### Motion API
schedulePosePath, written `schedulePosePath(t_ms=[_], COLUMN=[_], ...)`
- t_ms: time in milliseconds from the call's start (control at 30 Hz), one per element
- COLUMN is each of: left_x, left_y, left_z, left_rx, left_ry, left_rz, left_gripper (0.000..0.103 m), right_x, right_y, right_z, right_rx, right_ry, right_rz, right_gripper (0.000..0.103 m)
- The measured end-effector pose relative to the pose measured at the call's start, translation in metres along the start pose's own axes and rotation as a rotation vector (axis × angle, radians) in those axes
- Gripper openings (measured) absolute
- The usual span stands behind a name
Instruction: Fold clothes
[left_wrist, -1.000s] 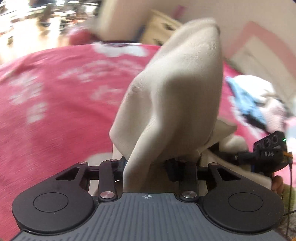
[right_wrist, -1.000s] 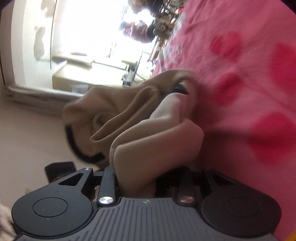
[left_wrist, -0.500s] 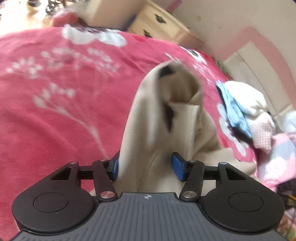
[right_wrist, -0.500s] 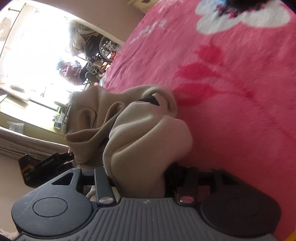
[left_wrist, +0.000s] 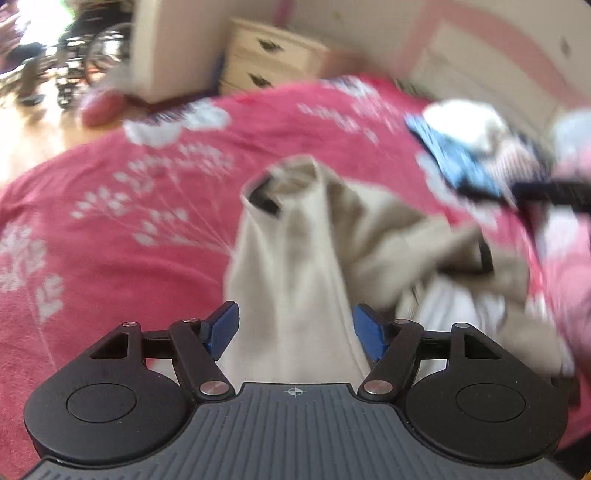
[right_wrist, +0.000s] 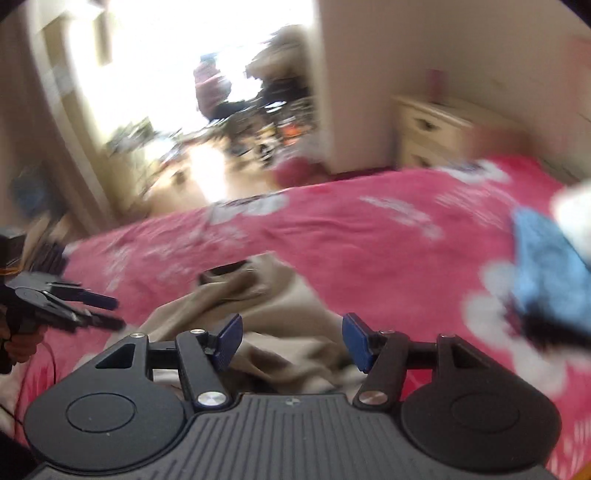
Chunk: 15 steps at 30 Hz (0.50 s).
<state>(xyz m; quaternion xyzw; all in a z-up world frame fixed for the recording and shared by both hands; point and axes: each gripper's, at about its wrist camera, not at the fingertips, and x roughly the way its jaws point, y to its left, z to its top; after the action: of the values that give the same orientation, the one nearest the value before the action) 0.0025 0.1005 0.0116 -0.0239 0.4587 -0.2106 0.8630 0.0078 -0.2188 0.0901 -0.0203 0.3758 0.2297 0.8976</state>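
The left gripper (left_wrist: 295, 332) is opening, its blue pads (left_wrist: 221, 332) standing apart on either side of a ridge of the beige garment (left_wrist: 295, 266) without visibly pressing it; the blur makes light contact hard to rule out. The right gripper (right_wrist: 291, 339) is opening too, its pads (right_wrist: 355, 341) spread wide, with the garment's folds (right_wrist: 258, 314) lying below and between them, not pinched. The garment is lying in a crumpled heap on the pink flowered bedspread (left_wrist: 110, 229), a dark-lined opening showing at its far end. Farther off to the right, a pile of blue and white clothes (left_wrist: 465, 155) is resting on the bed. Beyond the bed, a cream chest of drawers (left_wrist: 269, 59) is standing against the wall.
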Motion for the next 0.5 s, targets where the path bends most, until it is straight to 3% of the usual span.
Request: schedulePosePath(t_ms=[133,167,267,300,500], left_x=[0.015,0.017,0.014,0.011,-0.002], left_y=[-0.020,-0.022,-0.017,-0.013,0.010], left_z=[-0.016,-0.019,-0.024,-0.024,-0.025], left_rx=[0.108,0.114,0.074,0.057,-0.032], left_ry=[0.039,0.046,0.073,0.072,0.011], left_rz=[0.055,0.078,0.117,0.122,0.249], left_gripper=[0.069,0.069,0.061,0.054,0.043], right_x=[0.056,0.070,0.100,0.108,0.165], right_y=[0.035,0.040,0.046,0.046,0.038], right_z=[0.018,0.019,0.020,0.020,0.035], right_rx=[-0.112,-0.113,-0.065,-0.044,0.015], right_ry=[0.114,0.140,0.173,0.174,0.182], right_rz=[0.042,0.042,0.058,0.066,0.041], right_gripper=[0.060,0.054,0.051,0.051,0.048])
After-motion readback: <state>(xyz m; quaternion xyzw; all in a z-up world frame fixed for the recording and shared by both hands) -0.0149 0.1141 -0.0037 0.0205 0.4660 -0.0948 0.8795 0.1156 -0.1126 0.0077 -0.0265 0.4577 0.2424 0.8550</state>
